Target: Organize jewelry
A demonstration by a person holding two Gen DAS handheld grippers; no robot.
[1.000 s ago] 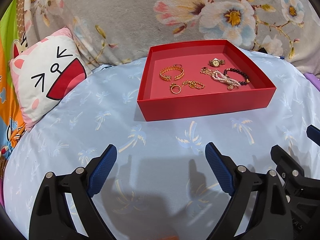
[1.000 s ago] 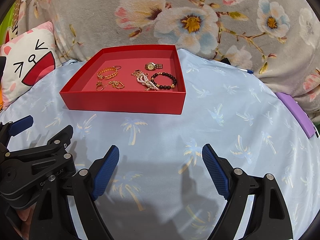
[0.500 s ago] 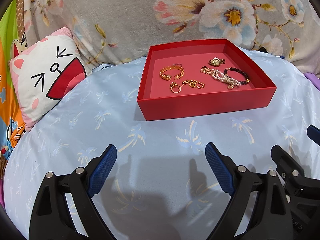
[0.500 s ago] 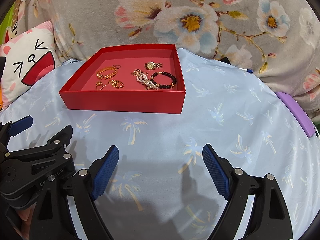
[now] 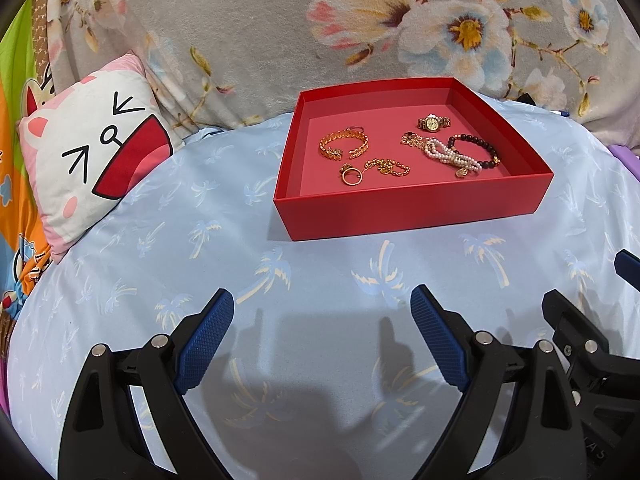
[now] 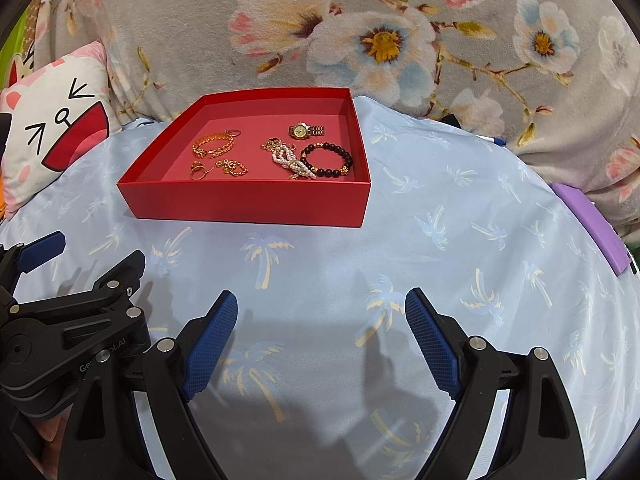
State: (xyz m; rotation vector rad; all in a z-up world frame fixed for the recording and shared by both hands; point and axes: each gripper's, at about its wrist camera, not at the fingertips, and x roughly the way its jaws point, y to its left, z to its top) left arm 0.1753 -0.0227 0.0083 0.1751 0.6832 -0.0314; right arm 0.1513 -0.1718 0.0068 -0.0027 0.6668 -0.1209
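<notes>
A red tray sits on the light blue palm-print sheet. In it lie a gold bangle, a gold ring, a gold chain, a gold watch, a pearl bracelet and a dark bead bracelet. My left gripper and right gripper are both open and empty, side by side, well short of the tray's front wall.
A cat-face pillow leans at the left. A grey floral blanket rises behind the tray. A purple flat object lies at the sheet's right edge, and a pen at the back right.
</notes>
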